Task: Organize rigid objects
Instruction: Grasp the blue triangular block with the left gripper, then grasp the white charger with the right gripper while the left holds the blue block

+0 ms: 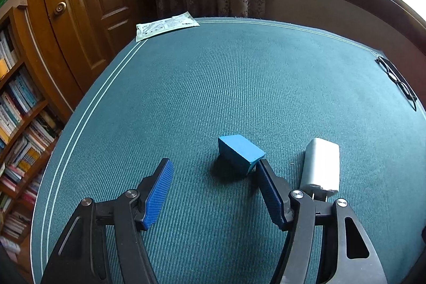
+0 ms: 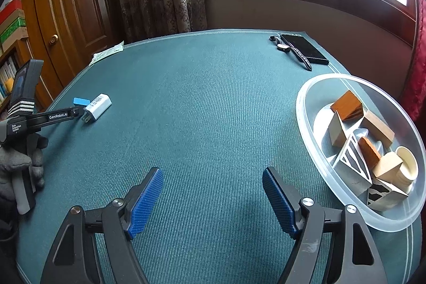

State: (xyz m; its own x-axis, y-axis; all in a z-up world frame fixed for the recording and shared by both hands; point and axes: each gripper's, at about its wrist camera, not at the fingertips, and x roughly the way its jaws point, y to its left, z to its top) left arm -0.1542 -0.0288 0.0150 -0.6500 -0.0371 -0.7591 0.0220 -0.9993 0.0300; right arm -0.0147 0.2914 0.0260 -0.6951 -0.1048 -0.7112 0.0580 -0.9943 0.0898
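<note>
**Left gripper at blue block**

Left gripper (image 1: 213, 172) stands open, empty; the blue block (image 1: 241, 155) touches its right finger's tip, just outside the gap. White charger (image 1: 320, 168) beside the block, prongs partly hidden. Right gripper (image 2: 213, 181) open, empty.

Teal-covered tabletop (image 2: 213, 97); blue block (image 1: 241, 155) beside white charger (image 1: 320, 167); clear bowl (image 2: 308, 124) at right edge; phone (image 2: 304, 48) at far-right corner.

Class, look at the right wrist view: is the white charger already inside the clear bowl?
No. The white charger lies on the green table mat far to the left, beside the blue block, while the clear bowl holds only blocks.
</note>
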